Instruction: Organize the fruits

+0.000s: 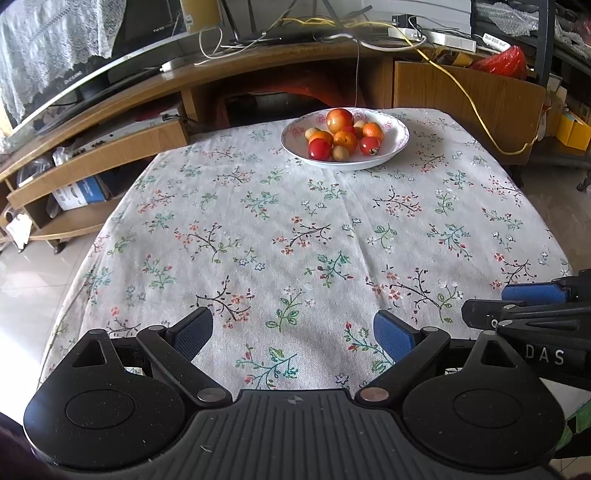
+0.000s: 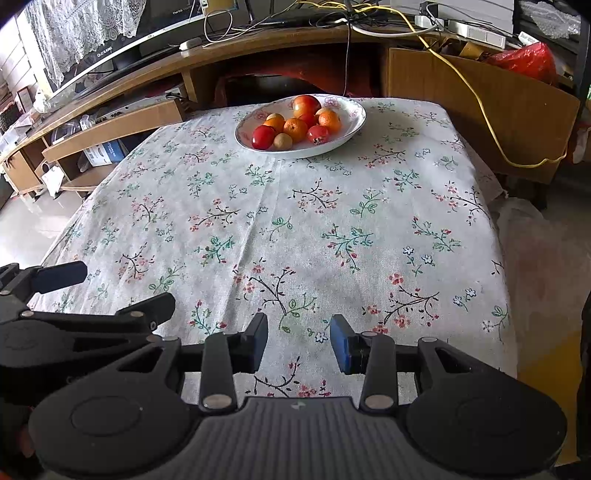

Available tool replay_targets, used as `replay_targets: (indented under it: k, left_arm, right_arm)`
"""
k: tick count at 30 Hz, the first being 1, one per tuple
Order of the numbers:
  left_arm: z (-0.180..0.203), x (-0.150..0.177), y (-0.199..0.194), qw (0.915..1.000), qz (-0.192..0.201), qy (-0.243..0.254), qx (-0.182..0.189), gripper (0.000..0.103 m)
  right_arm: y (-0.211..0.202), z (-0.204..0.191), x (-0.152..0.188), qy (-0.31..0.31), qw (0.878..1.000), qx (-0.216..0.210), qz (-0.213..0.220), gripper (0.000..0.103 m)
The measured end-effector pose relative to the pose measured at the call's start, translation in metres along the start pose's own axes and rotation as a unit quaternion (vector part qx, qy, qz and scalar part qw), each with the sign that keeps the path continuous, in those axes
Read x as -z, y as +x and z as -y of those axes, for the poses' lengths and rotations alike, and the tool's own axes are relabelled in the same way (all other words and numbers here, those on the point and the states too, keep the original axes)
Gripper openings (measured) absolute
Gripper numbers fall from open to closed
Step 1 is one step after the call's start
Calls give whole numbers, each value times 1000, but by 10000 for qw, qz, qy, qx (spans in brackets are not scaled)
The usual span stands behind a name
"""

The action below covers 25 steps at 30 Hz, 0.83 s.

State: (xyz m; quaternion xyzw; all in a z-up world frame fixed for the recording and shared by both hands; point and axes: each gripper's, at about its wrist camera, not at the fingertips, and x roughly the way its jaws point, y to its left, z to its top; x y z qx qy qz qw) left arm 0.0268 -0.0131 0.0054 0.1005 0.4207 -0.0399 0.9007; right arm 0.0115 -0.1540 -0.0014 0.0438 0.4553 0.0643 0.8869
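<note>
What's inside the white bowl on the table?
The bowl holds a pile of fruit: red, orange and small tan pieces, with one bigger red-yellow fruit at the back. Anything beneath the pile is covered.

"DAS" in white letters on black body of right tongs (image 1: 546, 325), seen at right edge of left wrist view. Partial white lettering "TWS" on dark screen (image 2: 177, 11) at top left, rest unreadable. Mirrored-looking white print on curved glass edge (image 1: 70, 79), illegible. Blue-white box (image 1: 79, 194) on low shelf carries print, too small to read.
</note>
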Motion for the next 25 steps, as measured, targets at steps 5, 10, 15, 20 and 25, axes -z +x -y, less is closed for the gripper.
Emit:
replay_targets:
  k: [5,10,15,20,25]
  left_arm:
    - [0,0,0,10000,22,31,15,95]
    - [1,1,-1,10000,31,52,20,95]
    - [1,0,-1,10000,30,52,27,95]
    - [1,0,-1,10000,21,51,31,95]
    - [1,0,-1,10000,36,34,7,95]
  right_arm:
    - [0,0,0,6,10000,-3,-5,37]
    - [0,0,0,1,10000,0,-13,37]
    - [0,0,0,1,10000,1,-18,37]
    - [1,0,0,0,10000,2,-22,37]
    - [1,0,0,-1,10000,1,-19,37]
